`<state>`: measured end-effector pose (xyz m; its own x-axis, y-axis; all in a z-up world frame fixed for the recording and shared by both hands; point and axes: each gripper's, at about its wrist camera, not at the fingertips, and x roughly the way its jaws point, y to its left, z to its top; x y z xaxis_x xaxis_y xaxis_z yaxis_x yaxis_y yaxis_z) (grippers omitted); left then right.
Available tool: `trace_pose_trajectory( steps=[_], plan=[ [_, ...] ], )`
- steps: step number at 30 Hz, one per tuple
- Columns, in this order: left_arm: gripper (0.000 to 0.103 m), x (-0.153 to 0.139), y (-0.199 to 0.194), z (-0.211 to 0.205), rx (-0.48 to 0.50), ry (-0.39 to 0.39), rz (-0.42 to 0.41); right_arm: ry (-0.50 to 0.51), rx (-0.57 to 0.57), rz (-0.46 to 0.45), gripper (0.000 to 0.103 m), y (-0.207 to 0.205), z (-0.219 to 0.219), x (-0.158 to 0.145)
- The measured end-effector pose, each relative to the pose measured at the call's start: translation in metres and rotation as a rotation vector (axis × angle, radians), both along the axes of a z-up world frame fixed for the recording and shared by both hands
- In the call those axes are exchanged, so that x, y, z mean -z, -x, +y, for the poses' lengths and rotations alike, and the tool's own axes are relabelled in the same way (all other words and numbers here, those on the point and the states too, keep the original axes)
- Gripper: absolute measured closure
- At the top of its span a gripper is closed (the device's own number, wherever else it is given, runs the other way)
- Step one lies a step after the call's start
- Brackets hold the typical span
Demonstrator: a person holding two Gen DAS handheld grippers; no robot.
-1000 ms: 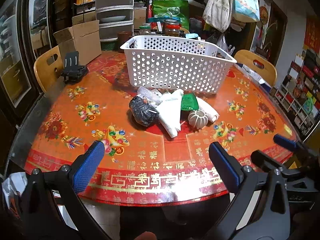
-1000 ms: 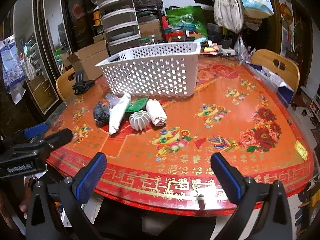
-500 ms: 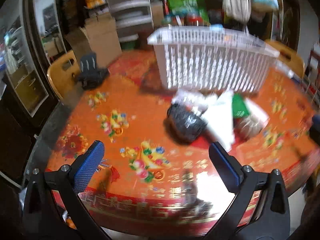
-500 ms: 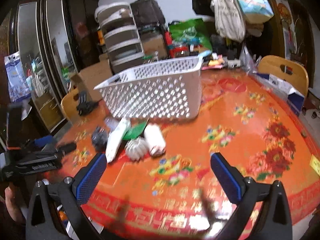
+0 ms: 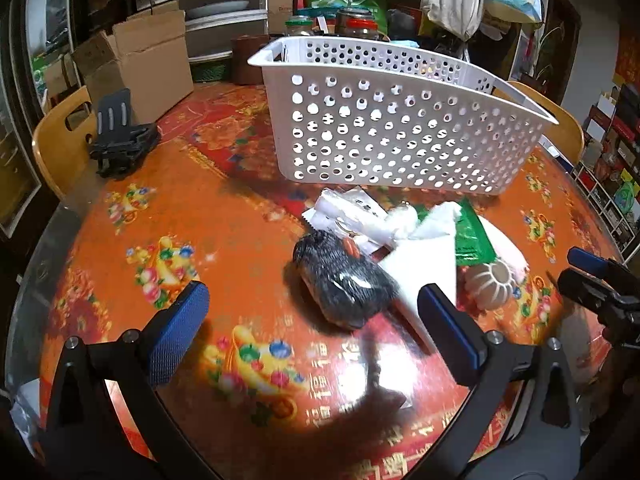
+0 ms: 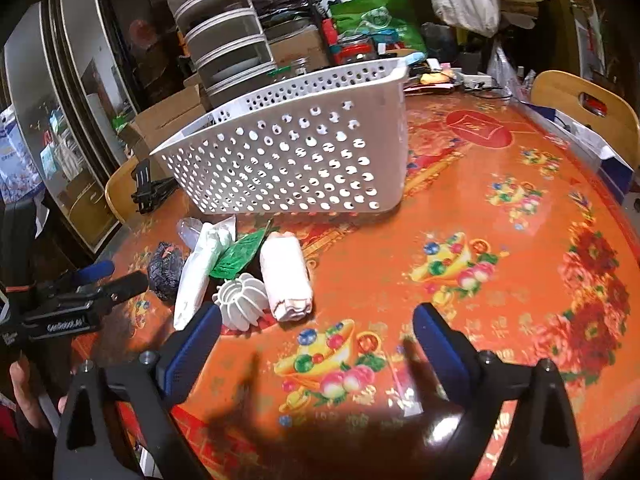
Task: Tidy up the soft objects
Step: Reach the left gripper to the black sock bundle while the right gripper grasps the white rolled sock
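Left edge of the desk (image 5: 240, 208): a black clip stand (image 5: 120, 140), not part of the job. Soft things lie in a heap in front of the white basket (image 5: 392, 132), near it but none inside.

Your left claw (image 5: 312, 320) hangs spread wide, holding nothing, lined up on the dark mesh bundle (image 5: 344, 280) at the heap's left end. It looks like the first pick. Lower so both pads straddle its middle. Keep the right pad clear of the white pouch (image 5: 424, 268) that touches the bundle, or you drag both along.

Further right: green packet (image 6: 240, 254), ribbed white ball (image 6: 242, 306), rolled towel (image 6: 286, 276) just beside it.

Your right claw (image 6: 316, 344) is also spread and empty, over bare desk; its left pad sits close by the ball, contact uncertain.
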<state>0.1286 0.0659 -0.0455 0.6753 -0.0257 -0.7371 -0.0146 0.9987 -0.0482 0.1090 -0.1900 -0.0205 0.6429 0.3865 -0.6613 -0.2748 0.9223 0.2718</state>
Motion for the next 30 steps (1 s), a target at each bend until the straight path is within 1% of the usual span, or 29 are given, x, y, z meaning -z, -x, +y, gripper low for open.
trace_pose_trajectory(
  steps=[3, 5, 7, 8, 11, 12, 13, 14, 16, 18, 20, 26, 29, 30],
  plan=[
    [0.006, 0.005, -0.01, 0.002, 0.011, 0.015, 0.021, 0.007, -0.028, 0.021, 0.014, -0.009, 0.006, 0.005],
    [0.013, 0.009, -0.014, 0.003, 0.019, 0.022, 0.033, 0.005, -0.044, 0.037, 0.027, -0.015, 0.009, 0.008],
    [0.026, 0.013, -0.019, 0.003, 0.03, 0.042, 0.046, 0.006, -0.06, 0.058, 0.035, -0.02, 0.011, 0.011],
    [0.028, 0.016, -0.02, 0.003, 0.035, 0.054, 0.053, 0.009, -0.073, 0.062, 0.038, -0.023, 0.014, 0.013],
    [0.036, 0.021, -0.023, 0.001, 0.046, 0.063, 0.06, 0.027, -0.086, 0.063, 0.043, -0.028, 0.021, 0.015],
    [0.043, 0.022, -0.023, 0.0, 0.05, 0.063, 0.062, 0.026, -0.087, 0.059, 0.044, -0.029, 0.022, 0.015],
    [0.048, 0.024, -0.025, -0.001, 0.053, 0.064, 0.068, 0.027, -0.092, 0.058, 0.048, -0.03, 0.023, 0.015],
    [0.049, 0.026, -0.026, -0.001, 0.055, 0.071, 0.072, 0.031, -0.094, 0.058, 0.053, -0.031, 0.024, 0.015],
    [0.052, 0.03, -0.027, 0.001, 0.057, 0.093, 0.074, 0.047, -0.102, 0.065, 0.059, -0.032, 0.026, 0.018],
    [0.052, 0.032, -0.029, 0.003, 0.058, 0.103, 0.071, 0.043, -0.119, 0.078, 0.064, -0.03, 0.026, 0.022],
    [0.052, 0.034, -0.03, 0.005, 0.061, 0.106, 0.067, 0.047, -0.121, 0.07, 0.07, -0.025, 0.026, 0.022],
    [0.053, 0.037, -0.033, 0.003, 0.066, 0.086, 0.062, 0.059, -0.146, 0.065, 0.077, -0.025, 0.031, 0.023],
    [0.055, 0.036, -0.032, 0.001, 0.072, 0.087, 0.056, 0.07, -0.153, 0.06, 0.078, -0.025, 0.033, 0.023],
    [0.057, 0.036, -0.031, 0.001, 0.073, 0.086, 0.053, 0.067, -0.153, 0.059, 0.079, -0.025, 0.033, 0.023]
  ],
)
